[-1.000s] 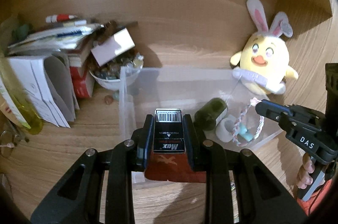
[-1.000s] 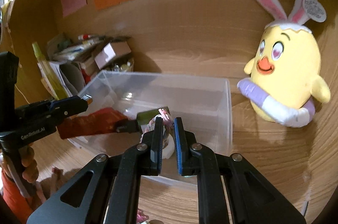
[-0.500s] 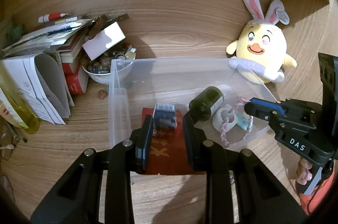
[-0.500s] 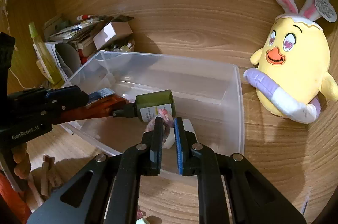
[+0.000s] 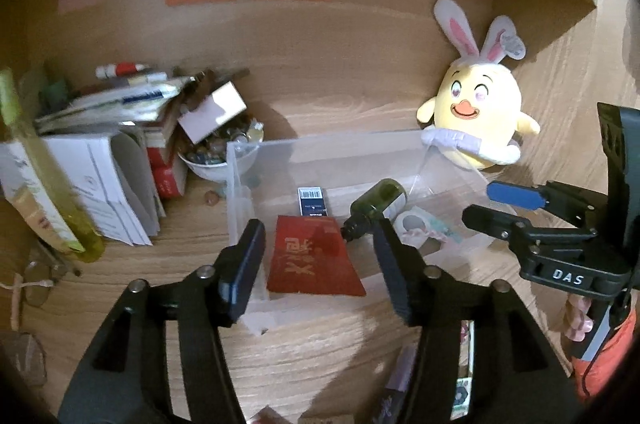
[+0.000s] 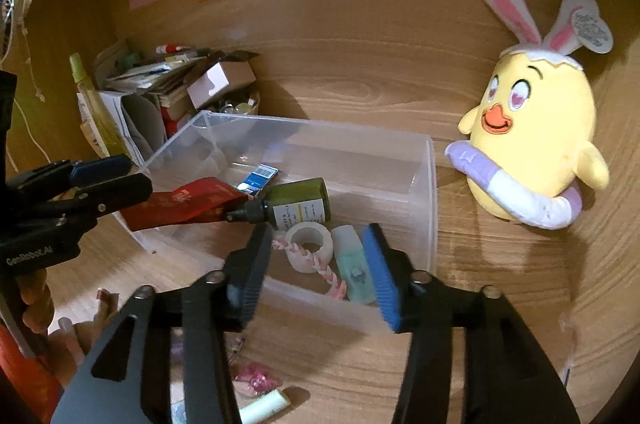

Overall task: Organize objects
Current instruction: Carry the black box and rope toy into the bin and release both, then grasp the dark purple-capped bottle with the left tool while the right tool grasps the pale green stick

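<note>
Looking along my left hand-held gripper [image 5: 318, 242], I see its jaws standing apart with nothing pressed between them; they have just been opening; the red envelope [image 5: 314, 262] lies flat in the clear plastic bin [image 5: 240, 191] straight ahead between the fingers, touched by neither; just beyond the envelope lies a small dark box with a barcode [image 5: 312, 200]; ahead and to the right a dark green dropper bottle [image 5: 376, 205] lies on its side, its black cap close to my right finger.

My right hand-held gripper [image 6: 318, 266] also has its jaws parted and gripping nothing; they too have just been opening; between its fingers, down in the bin, sit a white tape roll [image 6: 310, 248], a pink-and-white braided cord [image 6: 324, 270] and a pale teal bottle [image 6: 354, 270] just inside the blue pad; the green bottle lies just ahead of the left finger.

The bin stands on the wooden table [image 5: 312, 348]; a yellow chick plush with rabbit ears [image 6: 534, 143] sits right of the right hand-held gripper, beside the bin; far left of the left one, a heap of papers and books [image 5: 104, 143] and a white bowl of small bits [image 5: 218, 159]; small items lie on the table below the right gripper, too blurred to name.
</note>
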Action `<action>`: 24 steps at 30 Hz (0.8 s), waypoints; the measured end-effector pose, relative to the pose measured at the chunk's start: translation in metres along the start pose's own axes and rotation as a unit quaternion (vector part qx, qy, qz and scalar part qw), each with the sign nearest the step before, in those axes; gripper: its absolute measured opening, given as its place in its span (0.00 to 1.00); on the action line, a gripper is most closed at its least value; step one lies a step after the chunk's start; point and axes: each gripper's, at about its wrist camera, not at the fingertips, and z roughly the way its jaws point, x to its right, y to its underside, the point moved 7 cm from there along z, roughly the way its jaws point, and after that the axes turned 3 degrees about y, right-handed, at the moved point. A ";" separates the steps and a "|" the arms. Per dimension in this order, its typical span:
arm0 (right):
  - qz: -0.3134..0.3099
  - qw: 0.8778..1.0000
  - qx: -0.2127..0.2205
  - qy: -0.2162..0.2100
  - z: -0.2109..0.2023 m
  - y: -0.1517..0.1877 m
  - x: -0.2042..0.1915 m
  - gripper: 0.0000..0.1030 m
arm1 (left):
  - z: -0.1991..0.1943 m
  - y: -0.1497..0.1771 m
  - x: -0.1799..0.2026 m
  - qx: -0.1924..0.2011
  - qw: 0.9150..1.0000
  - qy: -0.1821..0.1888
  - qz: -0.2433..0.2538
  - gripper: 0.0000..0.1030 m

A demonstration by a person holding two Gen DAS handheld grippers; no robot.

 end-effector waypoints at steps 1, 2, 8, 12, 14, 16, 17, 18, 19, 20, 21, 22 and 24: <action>0.002 1.000 0.003 -0.001 -0.004 0.001 0.000 0.55 | -0.005 0.000 0.000 0.004 1.000 -0.002 0.002 0.60; 0.004 1.000 0.006 -0.001 -0.008 0.002 0.001 0.58 | -0.009 0.001 0.001 0.007 1.000 -0.002 0.002 0.62; 0.000 1.000 0.027 0.006 -0.030 0.015 0.000 0.72 | -0.025 0.010 0.001 0.007 1.000 -0.003 0.003 0.73; -0.017 0.999 0.031 0.025 -0.039 0.027 -0.004 0.73 | -0.030 0.019 0.000 -0.001 1.000 -0.010 0.006 0.76; -0.021 0.999 0.026 0.022 -0.042 0.035 -0.008 0.75 | -0.032 0.024 0.000 -0.005 1.000 -0.012 0.008 0.77; -0.019 0.999 0.021 0.015 -0.043 0.045 -0.012 0.77 | -0.033 0.029 0.000 -0.009 1.000 -0.014 0.009 0.77; -0.017 1.000 0.017 0.012 -0.043 0.051 -0.014 0.77 | -0.033 0.033 0.000 -0.013 1.000 -0.014 0.010 0.77; -0.015 1.000 0.013 0.009 -0.042 0.056 -0.016 0.77 | -0.033 0.035 0.000 -0.015 1.000 -0.014 0.011 0.77; -0.010 1.000 0.007 0.004 -0.042 0.063 -0.017 0.77 | -0.032 0.038 0.001 -0.018 1.000 -0.013 0.012 0.77; -0.006 1.000 0.000 -0.001 -0.040 0.070 -0.019 0.77 | -0.032 0.042 0.002 -0.022 1.000 -0.012 0.014 0.77; -0.001 1.000 -0.010 -0.009 -0.038 0.077 -0.021 0.77 | -0.031 0.045 0.003 -0.025 0.999 -0.011 0.016 0.77; 0.003 1.000 -0.020 -0.018 -0.036 0.085 -0.023 0.77 | -0.030 0.049 0.005 -0.031 0.999 -0.010 0.019 0.77; 0.013 0.999 -0.036 -0.023 -0.030 0.097 -0.024 0.77 | -0.027 0.056 0.008 -0.039 0.999 -0.010 0.026 0.77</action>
